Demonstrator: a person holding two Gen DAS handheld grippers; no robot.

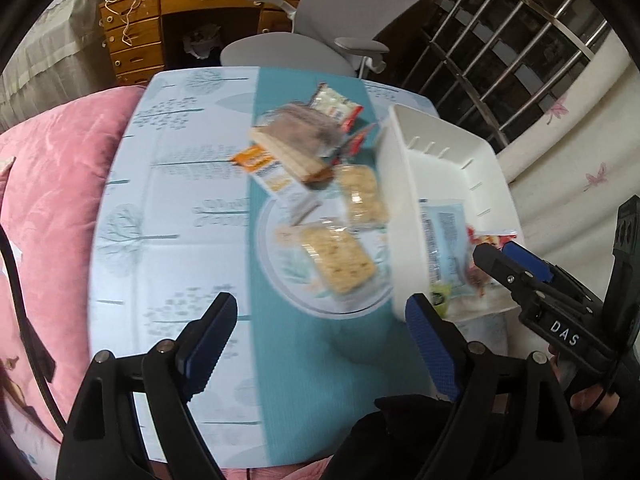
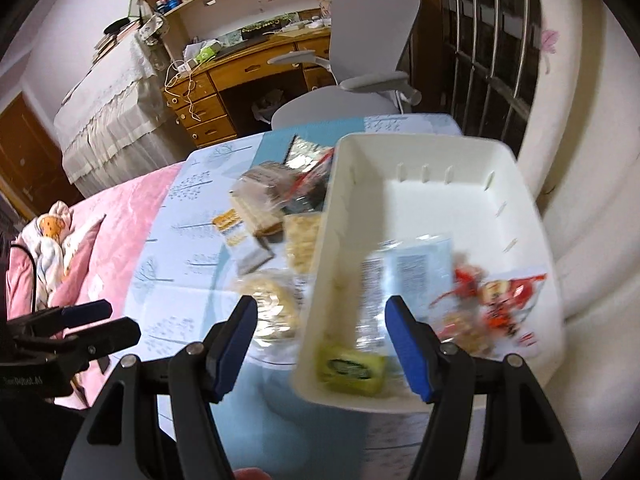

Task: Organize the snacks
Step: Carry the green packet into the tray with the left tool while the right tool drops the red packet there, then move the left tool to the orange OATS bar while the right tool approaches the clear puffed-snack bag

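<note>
A white bin (image 2: 440, 200) stands on the right side of the table; a pale blue packet (image 2: 408, 272), a green packet (image 2: 352, 368) and a red-orange packet (image 2: 496, 300) lie in it. Left of it, loose snacks lie in a heap: cracker packs (image 1: 340, 260), an orange-and-white packet (image 1: 272, 172) and a brown sandwich pack (image 1: 296, 136). My left gripper (image 1: 320, 320) is open over the tablecloth in front of the heap, nothing between its fingers. My right gripper (image 2: 320, 312) is open above the bin's near left wall, pressing on nothing.
The table (image 1: 160, 200) has a pale blue patterned cloth. Pink bedding (image 1: 60, 200) lies along its left edge. A grey office chair (image 1: 320, 20) and a wooden desk (image 1: 152, 20) stand beyond the far edge. Window bars (image 1: 500, 60) and a curtain are at the right.
</note>
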